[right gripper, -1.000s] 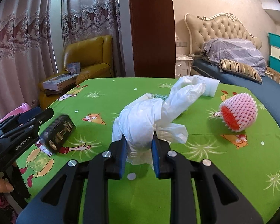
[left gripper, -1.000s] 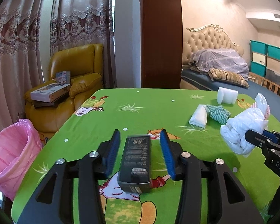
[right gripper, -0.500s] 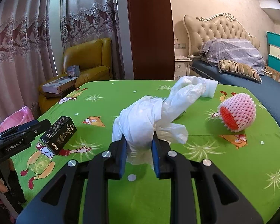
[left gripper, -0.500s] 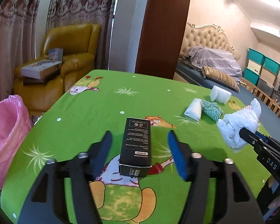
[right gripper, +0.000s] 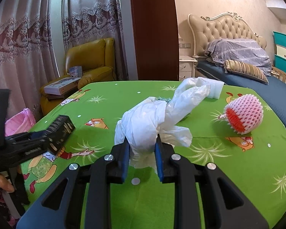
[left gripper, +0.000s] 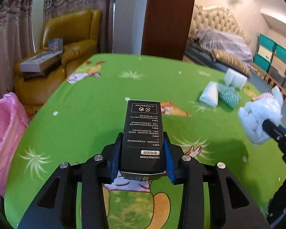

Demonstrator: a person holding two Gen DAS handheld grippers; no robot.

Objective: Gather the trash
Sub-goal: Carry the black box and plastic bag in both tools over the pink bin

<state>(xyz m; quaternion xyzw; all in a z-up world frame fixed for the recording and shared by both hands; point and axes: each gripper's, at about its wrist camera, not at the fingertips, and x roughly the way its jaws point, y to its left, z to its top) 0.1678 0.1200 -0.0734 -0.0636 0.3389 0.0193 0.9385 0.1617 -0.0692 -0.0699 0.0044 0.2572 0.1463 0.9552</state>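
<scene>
My left gripper (left gripper: 142, 143) is shut on a black box (left gripper: 143, 133) with white print and holds it above the green tablecloth (left gripper: 89, 118). My right gripper (right gripper: 142, 145) is shut on a crumpled white plastic bag (right gripper: 148, 122), held above the table; the bag also shows in the left wrist view (left gripper: 257, 118). The box and left gripper show at the left of the right wrist view (right gripper: 57, 131). A pink-lined trash bin (left gripper: 3, 133) stands off the table's left edge.
On the table lie a pink and red foam fruit net (right gripper: 243, 113), a white foam block (left gripper: 234, 78), a white packet (left gripper: 209, 95) and a teal patterned wrapper (left gripper: 228, 95). A yellow armchair (left gripper: 70, 43) with boxes stands behind the bin. A bed is at the right.
My left gripper has closed on the black box and lifted it off the table. My right gripper still holds the white bag, nearly unmoved.
</scene>
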